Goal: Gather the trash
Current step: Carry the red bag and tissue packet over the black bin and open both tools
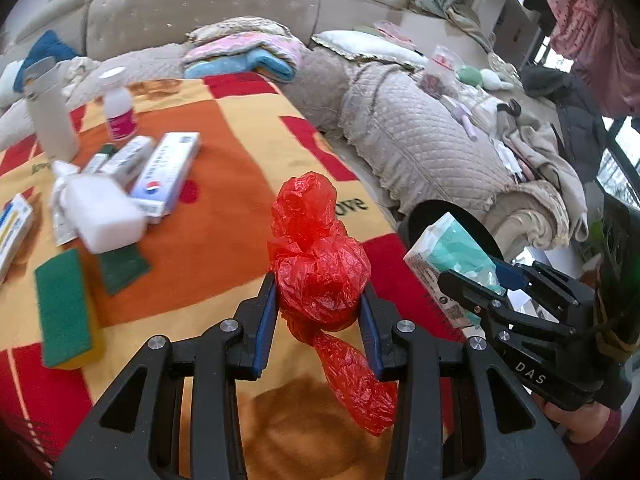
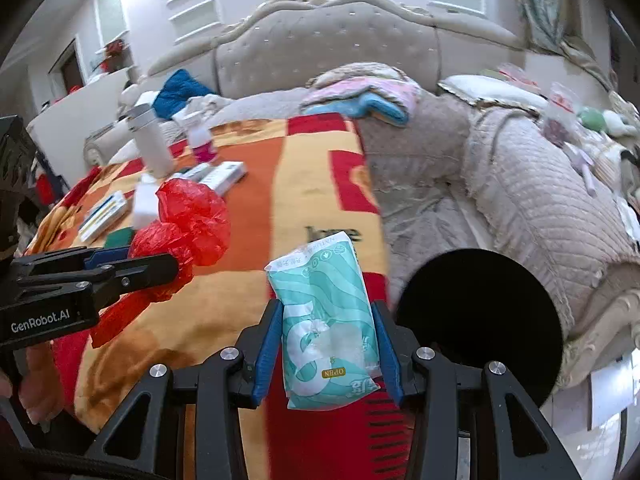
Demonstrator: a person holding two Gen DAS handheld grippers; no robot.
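- The left gripper (image 1: pixel 320 312) has its fingers (image 1: pixel 266 320) clamped on a crumpled red plastic bag (image 1: pixel 316 256); the bag bulges up above the pads and a twisted tail hangs down between the finger arms.
- In the right wrist view the same red plastic bag (image 2: pixel 188 220) sits at the left, held up above the patterned blanket (image 2: pixel 248 200) by the left gripper (image 2: pixel 160 268).
- The right gripper (image 2: pixel 326 344) has its fingers (image 2: pixel 266 344) pressed against both sides of a teal-and-white tissue pack (image 2: pixel 324 320), which stands roughly upright between them with the word "OPEN" on a small label low on its face.
- From the left wrist view the tissue pack (image 1: pixel 452 256) is at the right, held by the right gripper (image 1: pixel 480 280), in front of the round black bin opening (image 1: pixel 452 216).
- The black bin (image 2: pixel 480 320) lies just right of the right gripper, between the blanket's edge and a quilted beige sofa arm (image 2: pixel 540 200).
- On the far left part of the blanket (image 1: pixel 224 152) lie medicine boxes (image 1: pixel 166 172), a white bottle with a pink label (image 1: pixel 118 104), a tall white flask (image 1: pixel 50 116) and green scouring sponges (image 1: pixel 64 308).
- A tufted beige headboard (image 2: pixel 320 48) stands behind, with folded pink and blue cloths (image 2: pixel 360 96) at its foot.
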